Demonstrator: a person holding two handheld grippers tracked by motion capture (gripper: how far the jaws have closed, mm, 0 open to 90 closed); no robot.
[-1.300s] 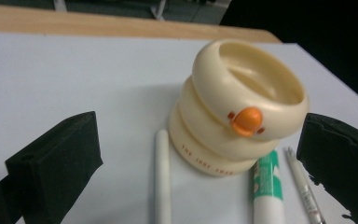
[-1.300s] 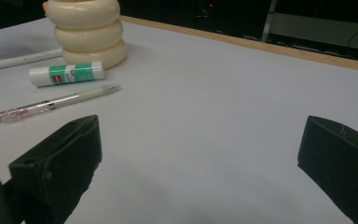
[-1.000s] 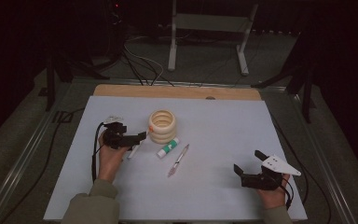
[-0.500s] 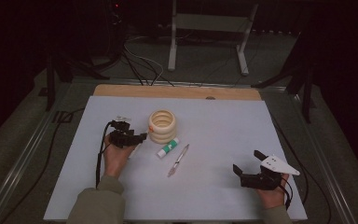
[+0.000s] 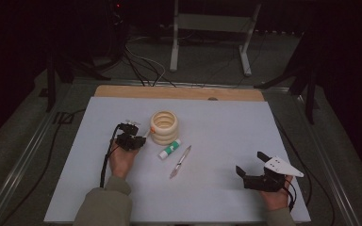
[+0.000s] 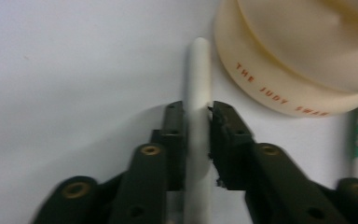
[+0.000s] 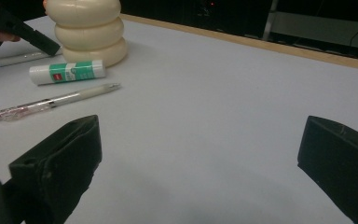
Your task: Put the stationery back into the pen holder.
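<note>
left gripper point(image 6: 197, 123) just closed, clamped on white stick point(image 6: 199, 79) beside cream ring holder point(image 6: 303, 56). lift straight up (avoid nudging holder). right gripper point(image 7: 200, 154) wide open, holding nothing.

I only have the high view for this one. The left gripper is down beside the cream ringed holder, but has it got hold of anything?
Observer: Yes. The left gripper has just closed on a slim white stick lying on the table; both pads press its sides.
Operator: Any marking on the holder?
Observer: The cream holder has red lettering round its base, starting THE JUDY.
Operator: And the right gripper?
Observer: The right gripper is open, with bare table between its jaws.
</note>
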